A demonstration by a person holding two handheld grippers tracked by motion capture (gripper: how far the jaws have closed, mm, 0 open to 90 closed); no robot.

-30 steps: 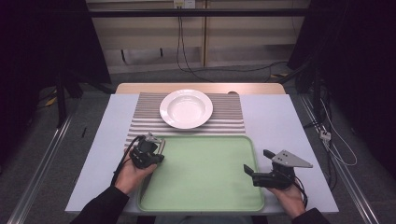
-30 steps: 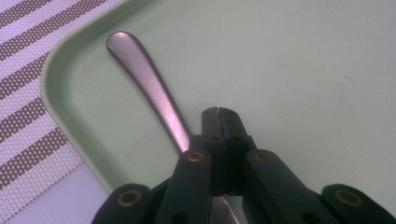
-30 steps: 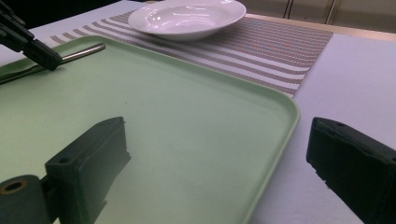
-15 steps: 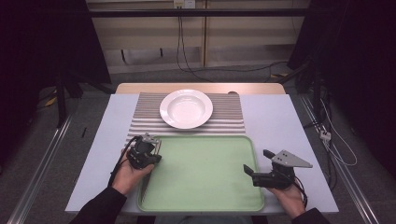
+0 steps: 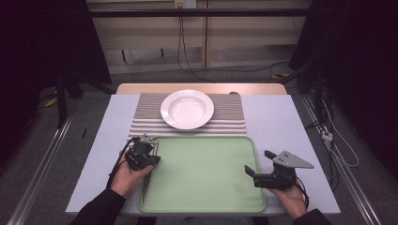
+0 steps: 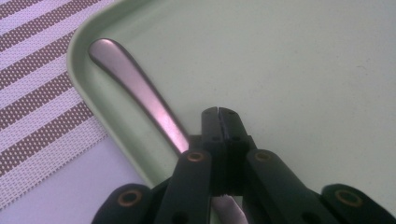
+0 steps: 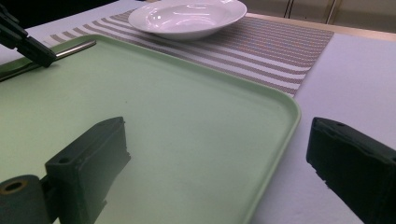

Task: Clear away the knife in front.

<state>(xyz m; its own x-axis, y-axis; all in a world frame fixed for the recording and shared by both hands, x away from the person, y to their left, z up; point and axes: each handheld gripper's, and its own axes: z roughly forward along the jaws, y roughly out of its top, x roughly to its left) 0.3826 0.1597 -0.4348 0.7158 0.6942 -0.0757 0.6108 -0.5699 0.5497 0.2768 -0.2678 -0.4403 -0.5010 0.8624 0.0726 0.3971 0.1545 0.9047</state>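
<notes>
1. Where the left gripper [image 6: 218, 112] dips over the near-left corner of the green tray [image 5: 206, 187], its two black jaws are pressed together with no gap showing at the tips; a metal utensil handle [image 6: 140, 88] runs beside and under the linkage, and I cannot tell whether anything is actually pinched between the tips (they look closed on nothing).
2. The right gripper [image 7: 215, 163] hangs over the tray's near-right edge with its jaws spread wide apart and nothing between them.
3. The utensil, probably a spoon or knife by its rounded handle end, lies inside the tray, tight along the left wall; its working end is hidden beneath the gripper.
4. Handling, as a judgement: polished steel, stiff, light, not fragile, but slick and lying flat, so the tips may skate off. Being tucked against the rim leaves little room for a jaw on the outer side. The narrow neck of the handle, across its width, looks like the best place to take hold.
5. Its long axis follows the tray's left edge, with the rounded handle end towards the far-left corner and the striped placemat [image 5: 141, 119].
6. Beyond the tray, a white plate [image 5: 187, 108] sits empty on the placemat, well apart from both grippers.
</notes>
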